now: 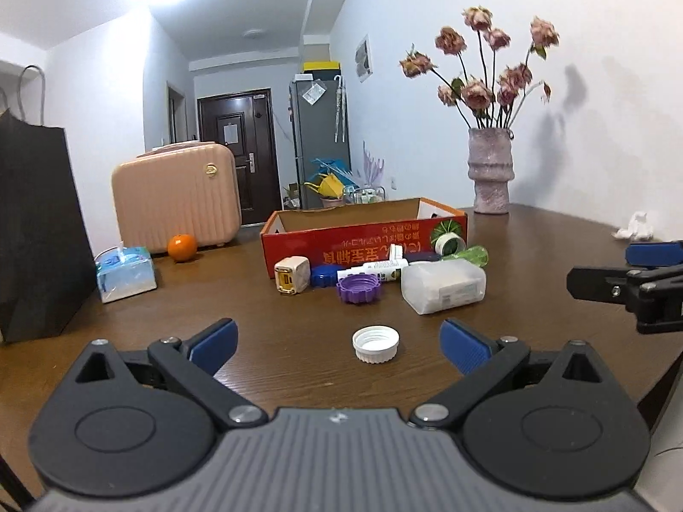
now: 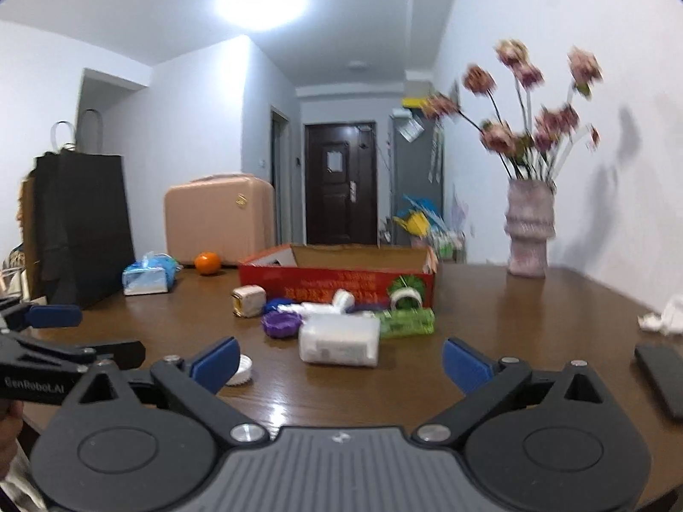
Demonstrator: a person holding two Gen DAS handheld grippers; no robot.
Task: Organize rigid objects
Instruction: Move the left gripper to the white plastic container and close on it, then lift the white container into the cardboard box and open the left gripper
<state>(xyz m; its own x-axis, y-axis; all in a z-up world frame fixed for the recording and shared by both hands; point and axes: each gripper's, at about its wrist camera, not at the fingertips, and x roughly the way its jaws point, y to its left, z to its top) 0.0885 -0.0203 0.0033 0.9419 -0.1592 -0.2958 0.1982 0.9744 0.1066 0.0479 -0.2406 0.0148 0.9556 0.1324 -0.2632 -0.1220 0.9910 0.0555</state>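
Note:
A red cardboard box [image 1: 341, 243] [image 2: 333, 281] stands open on the brown table. Before it lie a cream charger [image 1: 291, 275] [image 2: 247, 301], a blue cap [image 1: 323, 275], a purple cap [image 1: 358, 289] [image 2: 279, 324], a white tube [image 1: 375, 269], a tape roll [image 1: 448, 241] [image 2: 405, 296], a green bottle [image 1: 471, 256] [image 2: 405, 324] and a translucent plastic case [image 1: 444, 283] [image 2: 339, 343]. A white cap [image 1: 375, 344] [image 2: 241, 369] sits alone, between the fingers of my open left gripper [image 1: 339, 345]. My right gripper [image 2: 339, 365] is open and empty, short of the plastic case.
A black paper bag [image 1: 38, 230], a tissue pack [image 1: 126, 273], an orange [image 1: 182, 247] and a pink case [image 1: 175, 205] stand at the left. A vase of flowers [image 1: 491, 170] is at the back right. A phone [image 2: 661, 377] and crumpled tissue [image 2: 664, 318] lie right.

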